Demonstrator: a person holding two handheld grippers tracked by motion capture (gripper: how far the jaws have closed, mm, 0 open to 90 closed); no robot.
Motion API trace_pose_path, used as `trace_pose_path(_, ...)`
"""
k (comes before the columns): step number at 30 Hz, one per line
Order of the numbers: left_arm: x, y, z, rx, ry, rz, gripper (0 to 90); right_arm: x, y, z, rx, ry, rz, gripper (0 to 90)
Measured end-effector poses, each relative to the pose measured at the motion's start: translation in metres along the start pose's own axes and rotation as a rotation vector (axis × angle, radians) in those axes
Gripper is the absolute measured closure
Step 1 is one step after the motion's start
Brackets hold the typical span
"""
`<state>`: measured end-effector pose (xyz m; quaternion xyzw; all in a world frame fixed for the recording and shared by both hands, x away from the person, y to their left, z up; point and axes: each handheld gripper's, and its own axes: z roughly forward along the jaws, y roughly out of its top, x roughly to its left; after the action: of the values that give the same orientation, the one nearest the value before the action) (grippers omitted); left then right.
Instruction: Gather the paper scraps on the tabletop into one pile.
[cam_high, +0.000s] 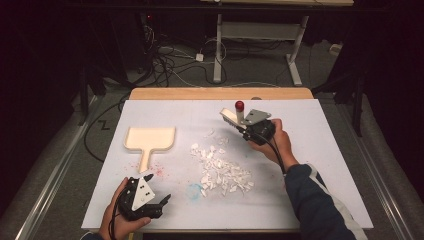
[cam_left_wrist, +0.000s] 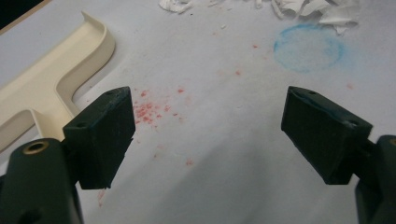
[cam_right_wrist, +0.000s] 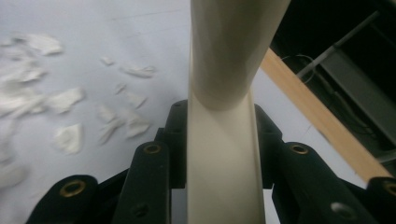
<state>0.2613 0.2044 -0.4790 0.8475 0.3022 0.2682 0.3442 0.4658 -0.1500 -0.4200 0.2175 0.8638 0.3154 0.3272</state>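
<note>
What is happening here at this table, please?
A person works at a white-covered table with a gripper in each hand. The right gripper is shut on the handle of a cream brush, held up beyond a pile of white paper scraps. The left gripper hangs open near the front edge, holding nothing. A cream dustpan lies to the left of the scraps. No scraps are in the dustpan yet.

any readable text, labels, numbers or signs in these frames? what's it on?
None readable.
The dustpan, the brush handle shut in the right gripper, the open left gripper and the paper scraps bear no print.
The blue ring and the red specks on the white mat are stains, not signs.
</note>
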Motion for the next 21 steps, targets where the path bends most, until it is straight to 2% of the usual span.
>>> trace_pose_path(1, 0.0, -0.001, 0.001, 0.007, 0.002, 0.003, 16.8, 0.0, 0.0, 0.0, 0.0, 0.0, 0.0, 68.3)
trace_pose_path(3, 0.0, -0.001, 0.002, 0.016, 0.001, 0.002, 16.8, 0.003, 0.006, 0.019, 0.0, 0.015, -0.006, 68.3)
trace_pose_path(4, 0.0, -0.001, 0.002, 0.02, 0.001, 0.003, 16.8, 0.003, 0.006, 0.019, 0.0, 0.015, -0.006, 68.3)
trace_pose_path(6, 0.0, -0.001, 0.003, 0.025, 0.001, 0.003, 16.8, 0.008, 0.013, 0.037, 0.003, 0.025, -0.031, 68.3)
trace_pose_path(7, 0.0, -0.001, 0.003, 0.026, 0.001, 0.002, 16.8, 0.008, 0.013, 0.037, 0.003, 0.025, -0.031, 68.3)
trace_pose_path(10, -0.001, -0.001, 0.004, 0.029, 0.005, 0.005, 16.8, 0.015, 0.019, 0.047, -0.011, 0.081, -0.043, 68.3)
trace_pose_path(12, -0.001, -0.001, 0.003, 0.03, 0.005, 0.008, 16.8, 0.018, 0.02, 0.047, -0.009, 0.093, -0.058, 68.3)
trace_pose_path(13, -0.001, -0.001, 0.003, 0.028, 0.004, 0.004, 16.8, 0.023, 0.02, 0.046, -0.02, 0.135, -0.069, 68.2)
trace_pose_path(15, -0.001, -0.002, 0.003, 0.03, -0.001, 0.002, 16.9, 0.027, 0.018, 0.044, -0.038, 0.177, -0.067, 68.1)
trace_pose_path(16, -0.001, -0.002, 0.002, 0.033, -0.005, 0.007, 16.9, 0.029, 0.018, 0.043, -0.039, 0.226, -0.075, 68.0)
trace_pose_path(17, -0.001, -0.002, 0.002, 0.033, -0.005, 0.007, 16.8, 0.029, 0.018, 0.043, -0.039, 0.226, -0.075, 68.0)
trace_pose_path(18, -0.001, -0.002, 0.002, 0.034, -0.008, 0.011, 16.8, 0.031, 0.018, 0.041, -0.037, 0.235, -0.098, 67.9)
trace_pose_path(19, -0.002, -0.002, 0.002, 0.033, -0.012, 0.012, 16.8, 0.036, 0.016, 0.034, -0.052, 0.277, -0.138, 67.8)
trace_pose_path(20, -0.002, -0.002, 0.002, 0.033, -0.012, 0.012, 16.8, 0.036, 0.016, 0.034, -0.052, 0.277, -0.138, 67.8)
trace_pose_path(21, -0.003, -0.002, 0.002, 0.036, -0.014, 0.017, 16.8, 0.037, 0.015, 0.031, -0.061, 0.299, -0.148, 67.8)
